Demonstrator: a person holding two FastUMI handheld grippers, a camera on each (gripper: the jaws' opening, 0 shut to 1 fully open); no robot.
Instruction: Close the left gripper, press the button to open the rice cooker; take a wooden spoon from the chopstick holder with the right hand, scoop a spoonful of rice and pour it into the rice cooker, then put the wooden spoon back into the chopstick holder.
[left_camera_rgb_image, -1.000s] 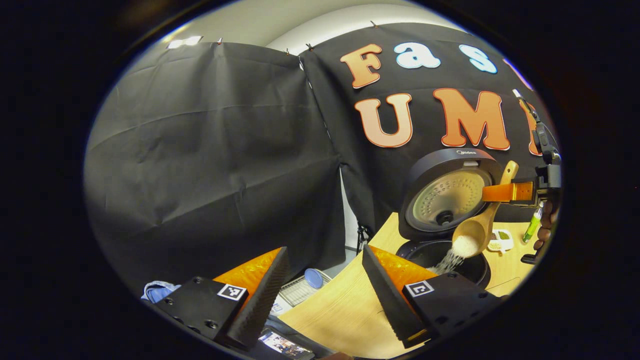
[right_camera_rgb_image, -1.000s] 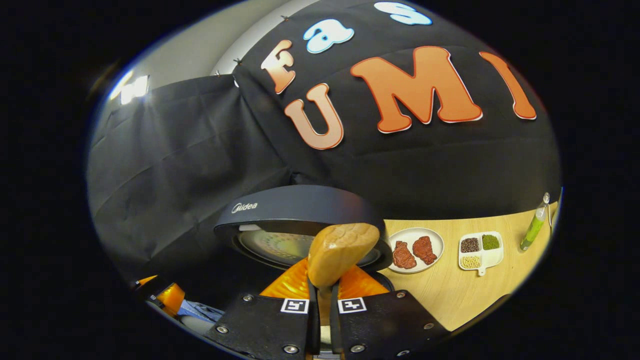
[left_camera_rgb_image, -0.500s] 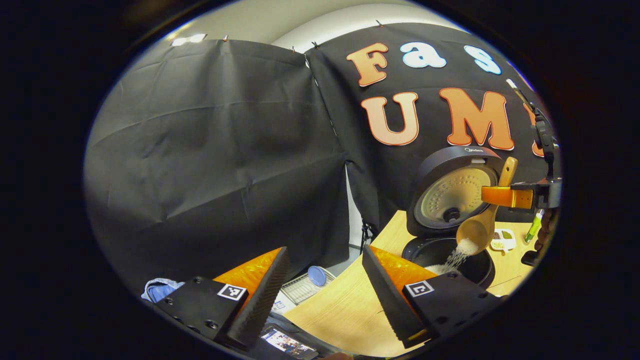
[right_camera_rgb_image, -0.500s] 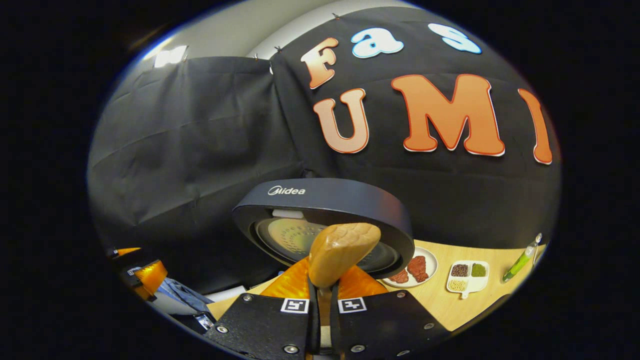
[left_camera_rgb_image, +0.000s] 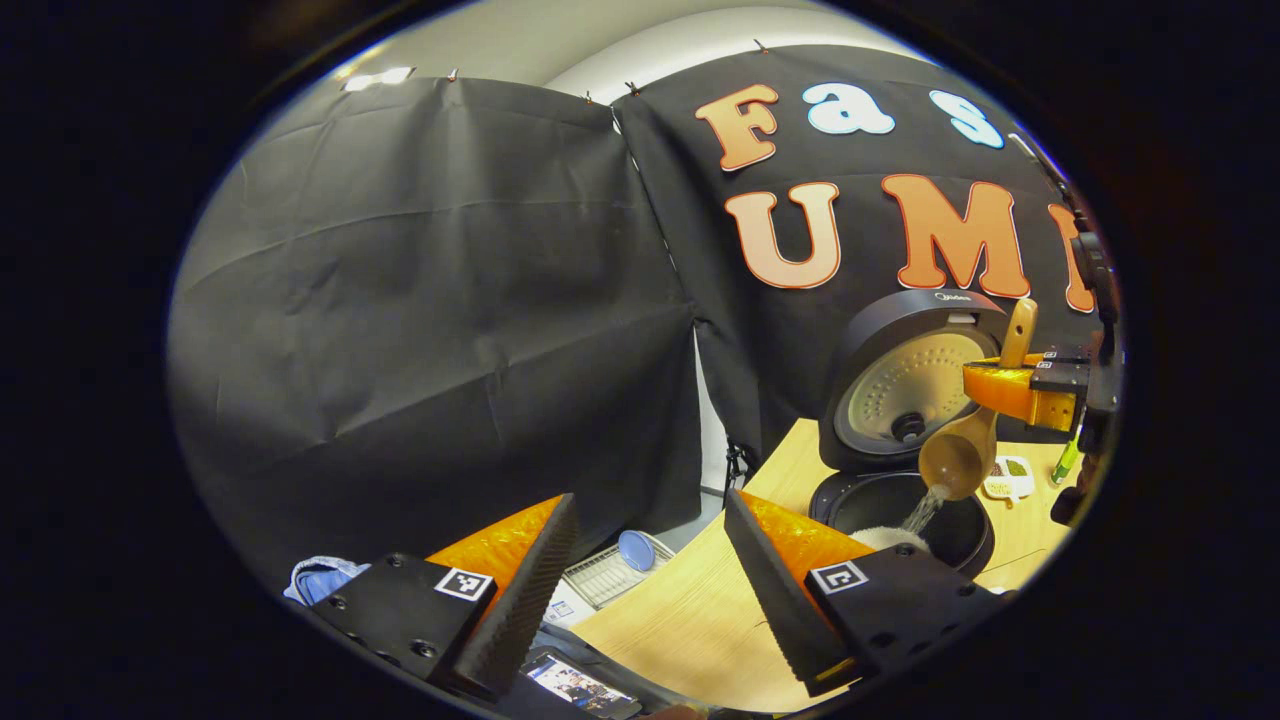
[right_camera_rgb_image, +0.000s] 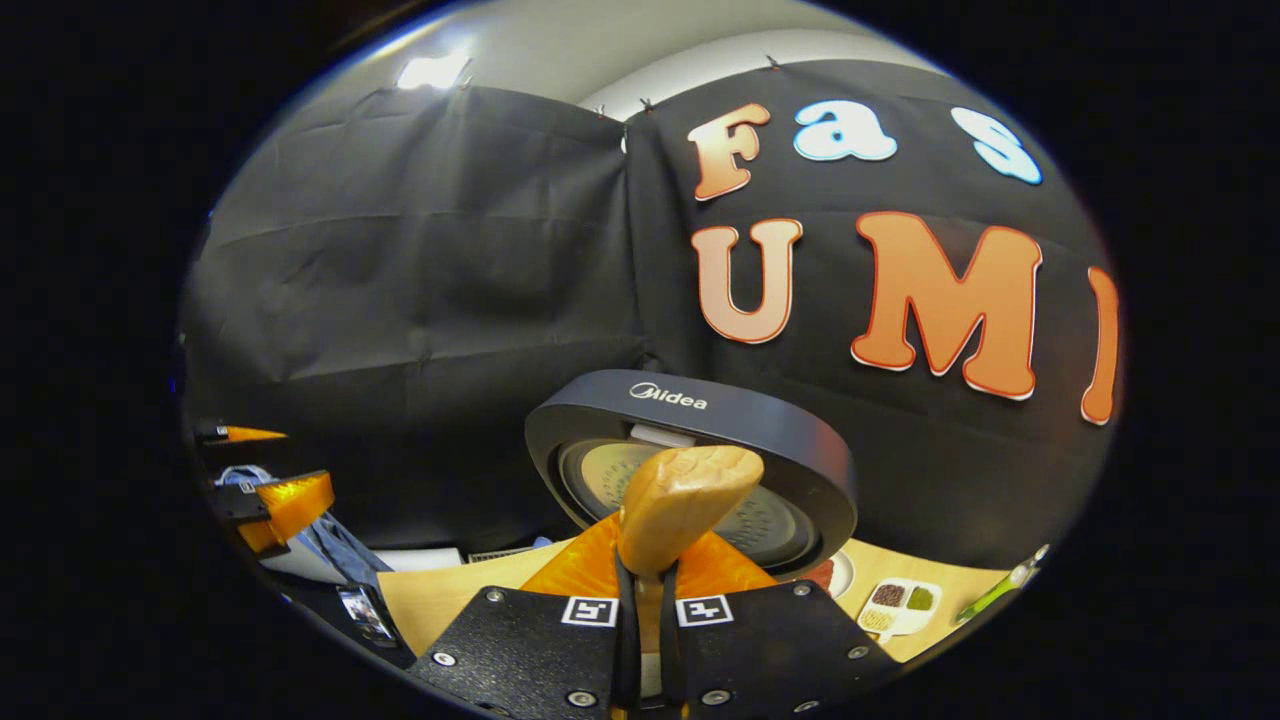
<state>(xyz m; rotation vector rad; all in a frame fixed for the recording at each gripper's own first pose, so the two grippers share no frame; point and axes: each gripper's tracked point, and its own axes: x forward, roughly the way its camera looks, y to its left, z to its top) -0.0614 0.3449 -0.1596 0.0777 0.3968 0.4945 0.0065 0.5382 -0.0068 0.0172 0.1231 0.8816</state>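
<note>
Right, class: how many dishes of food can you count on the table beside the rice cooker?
2: a round plate, mostly hidden behind the open rice cooker lid, and a divided tray of beans just right of it. Others may be hidden.

Small white tray (right_camera_rgb_image: 897, 606) with little food piles sits on wooden table (right_camera_rgb_image: 470, 590). Green bottle (right_camera_rgb_image: 995, 594) lies near it. Plate (right_camera_rgb_image: 833, 574), maybe with meat, peeks out.
</note>
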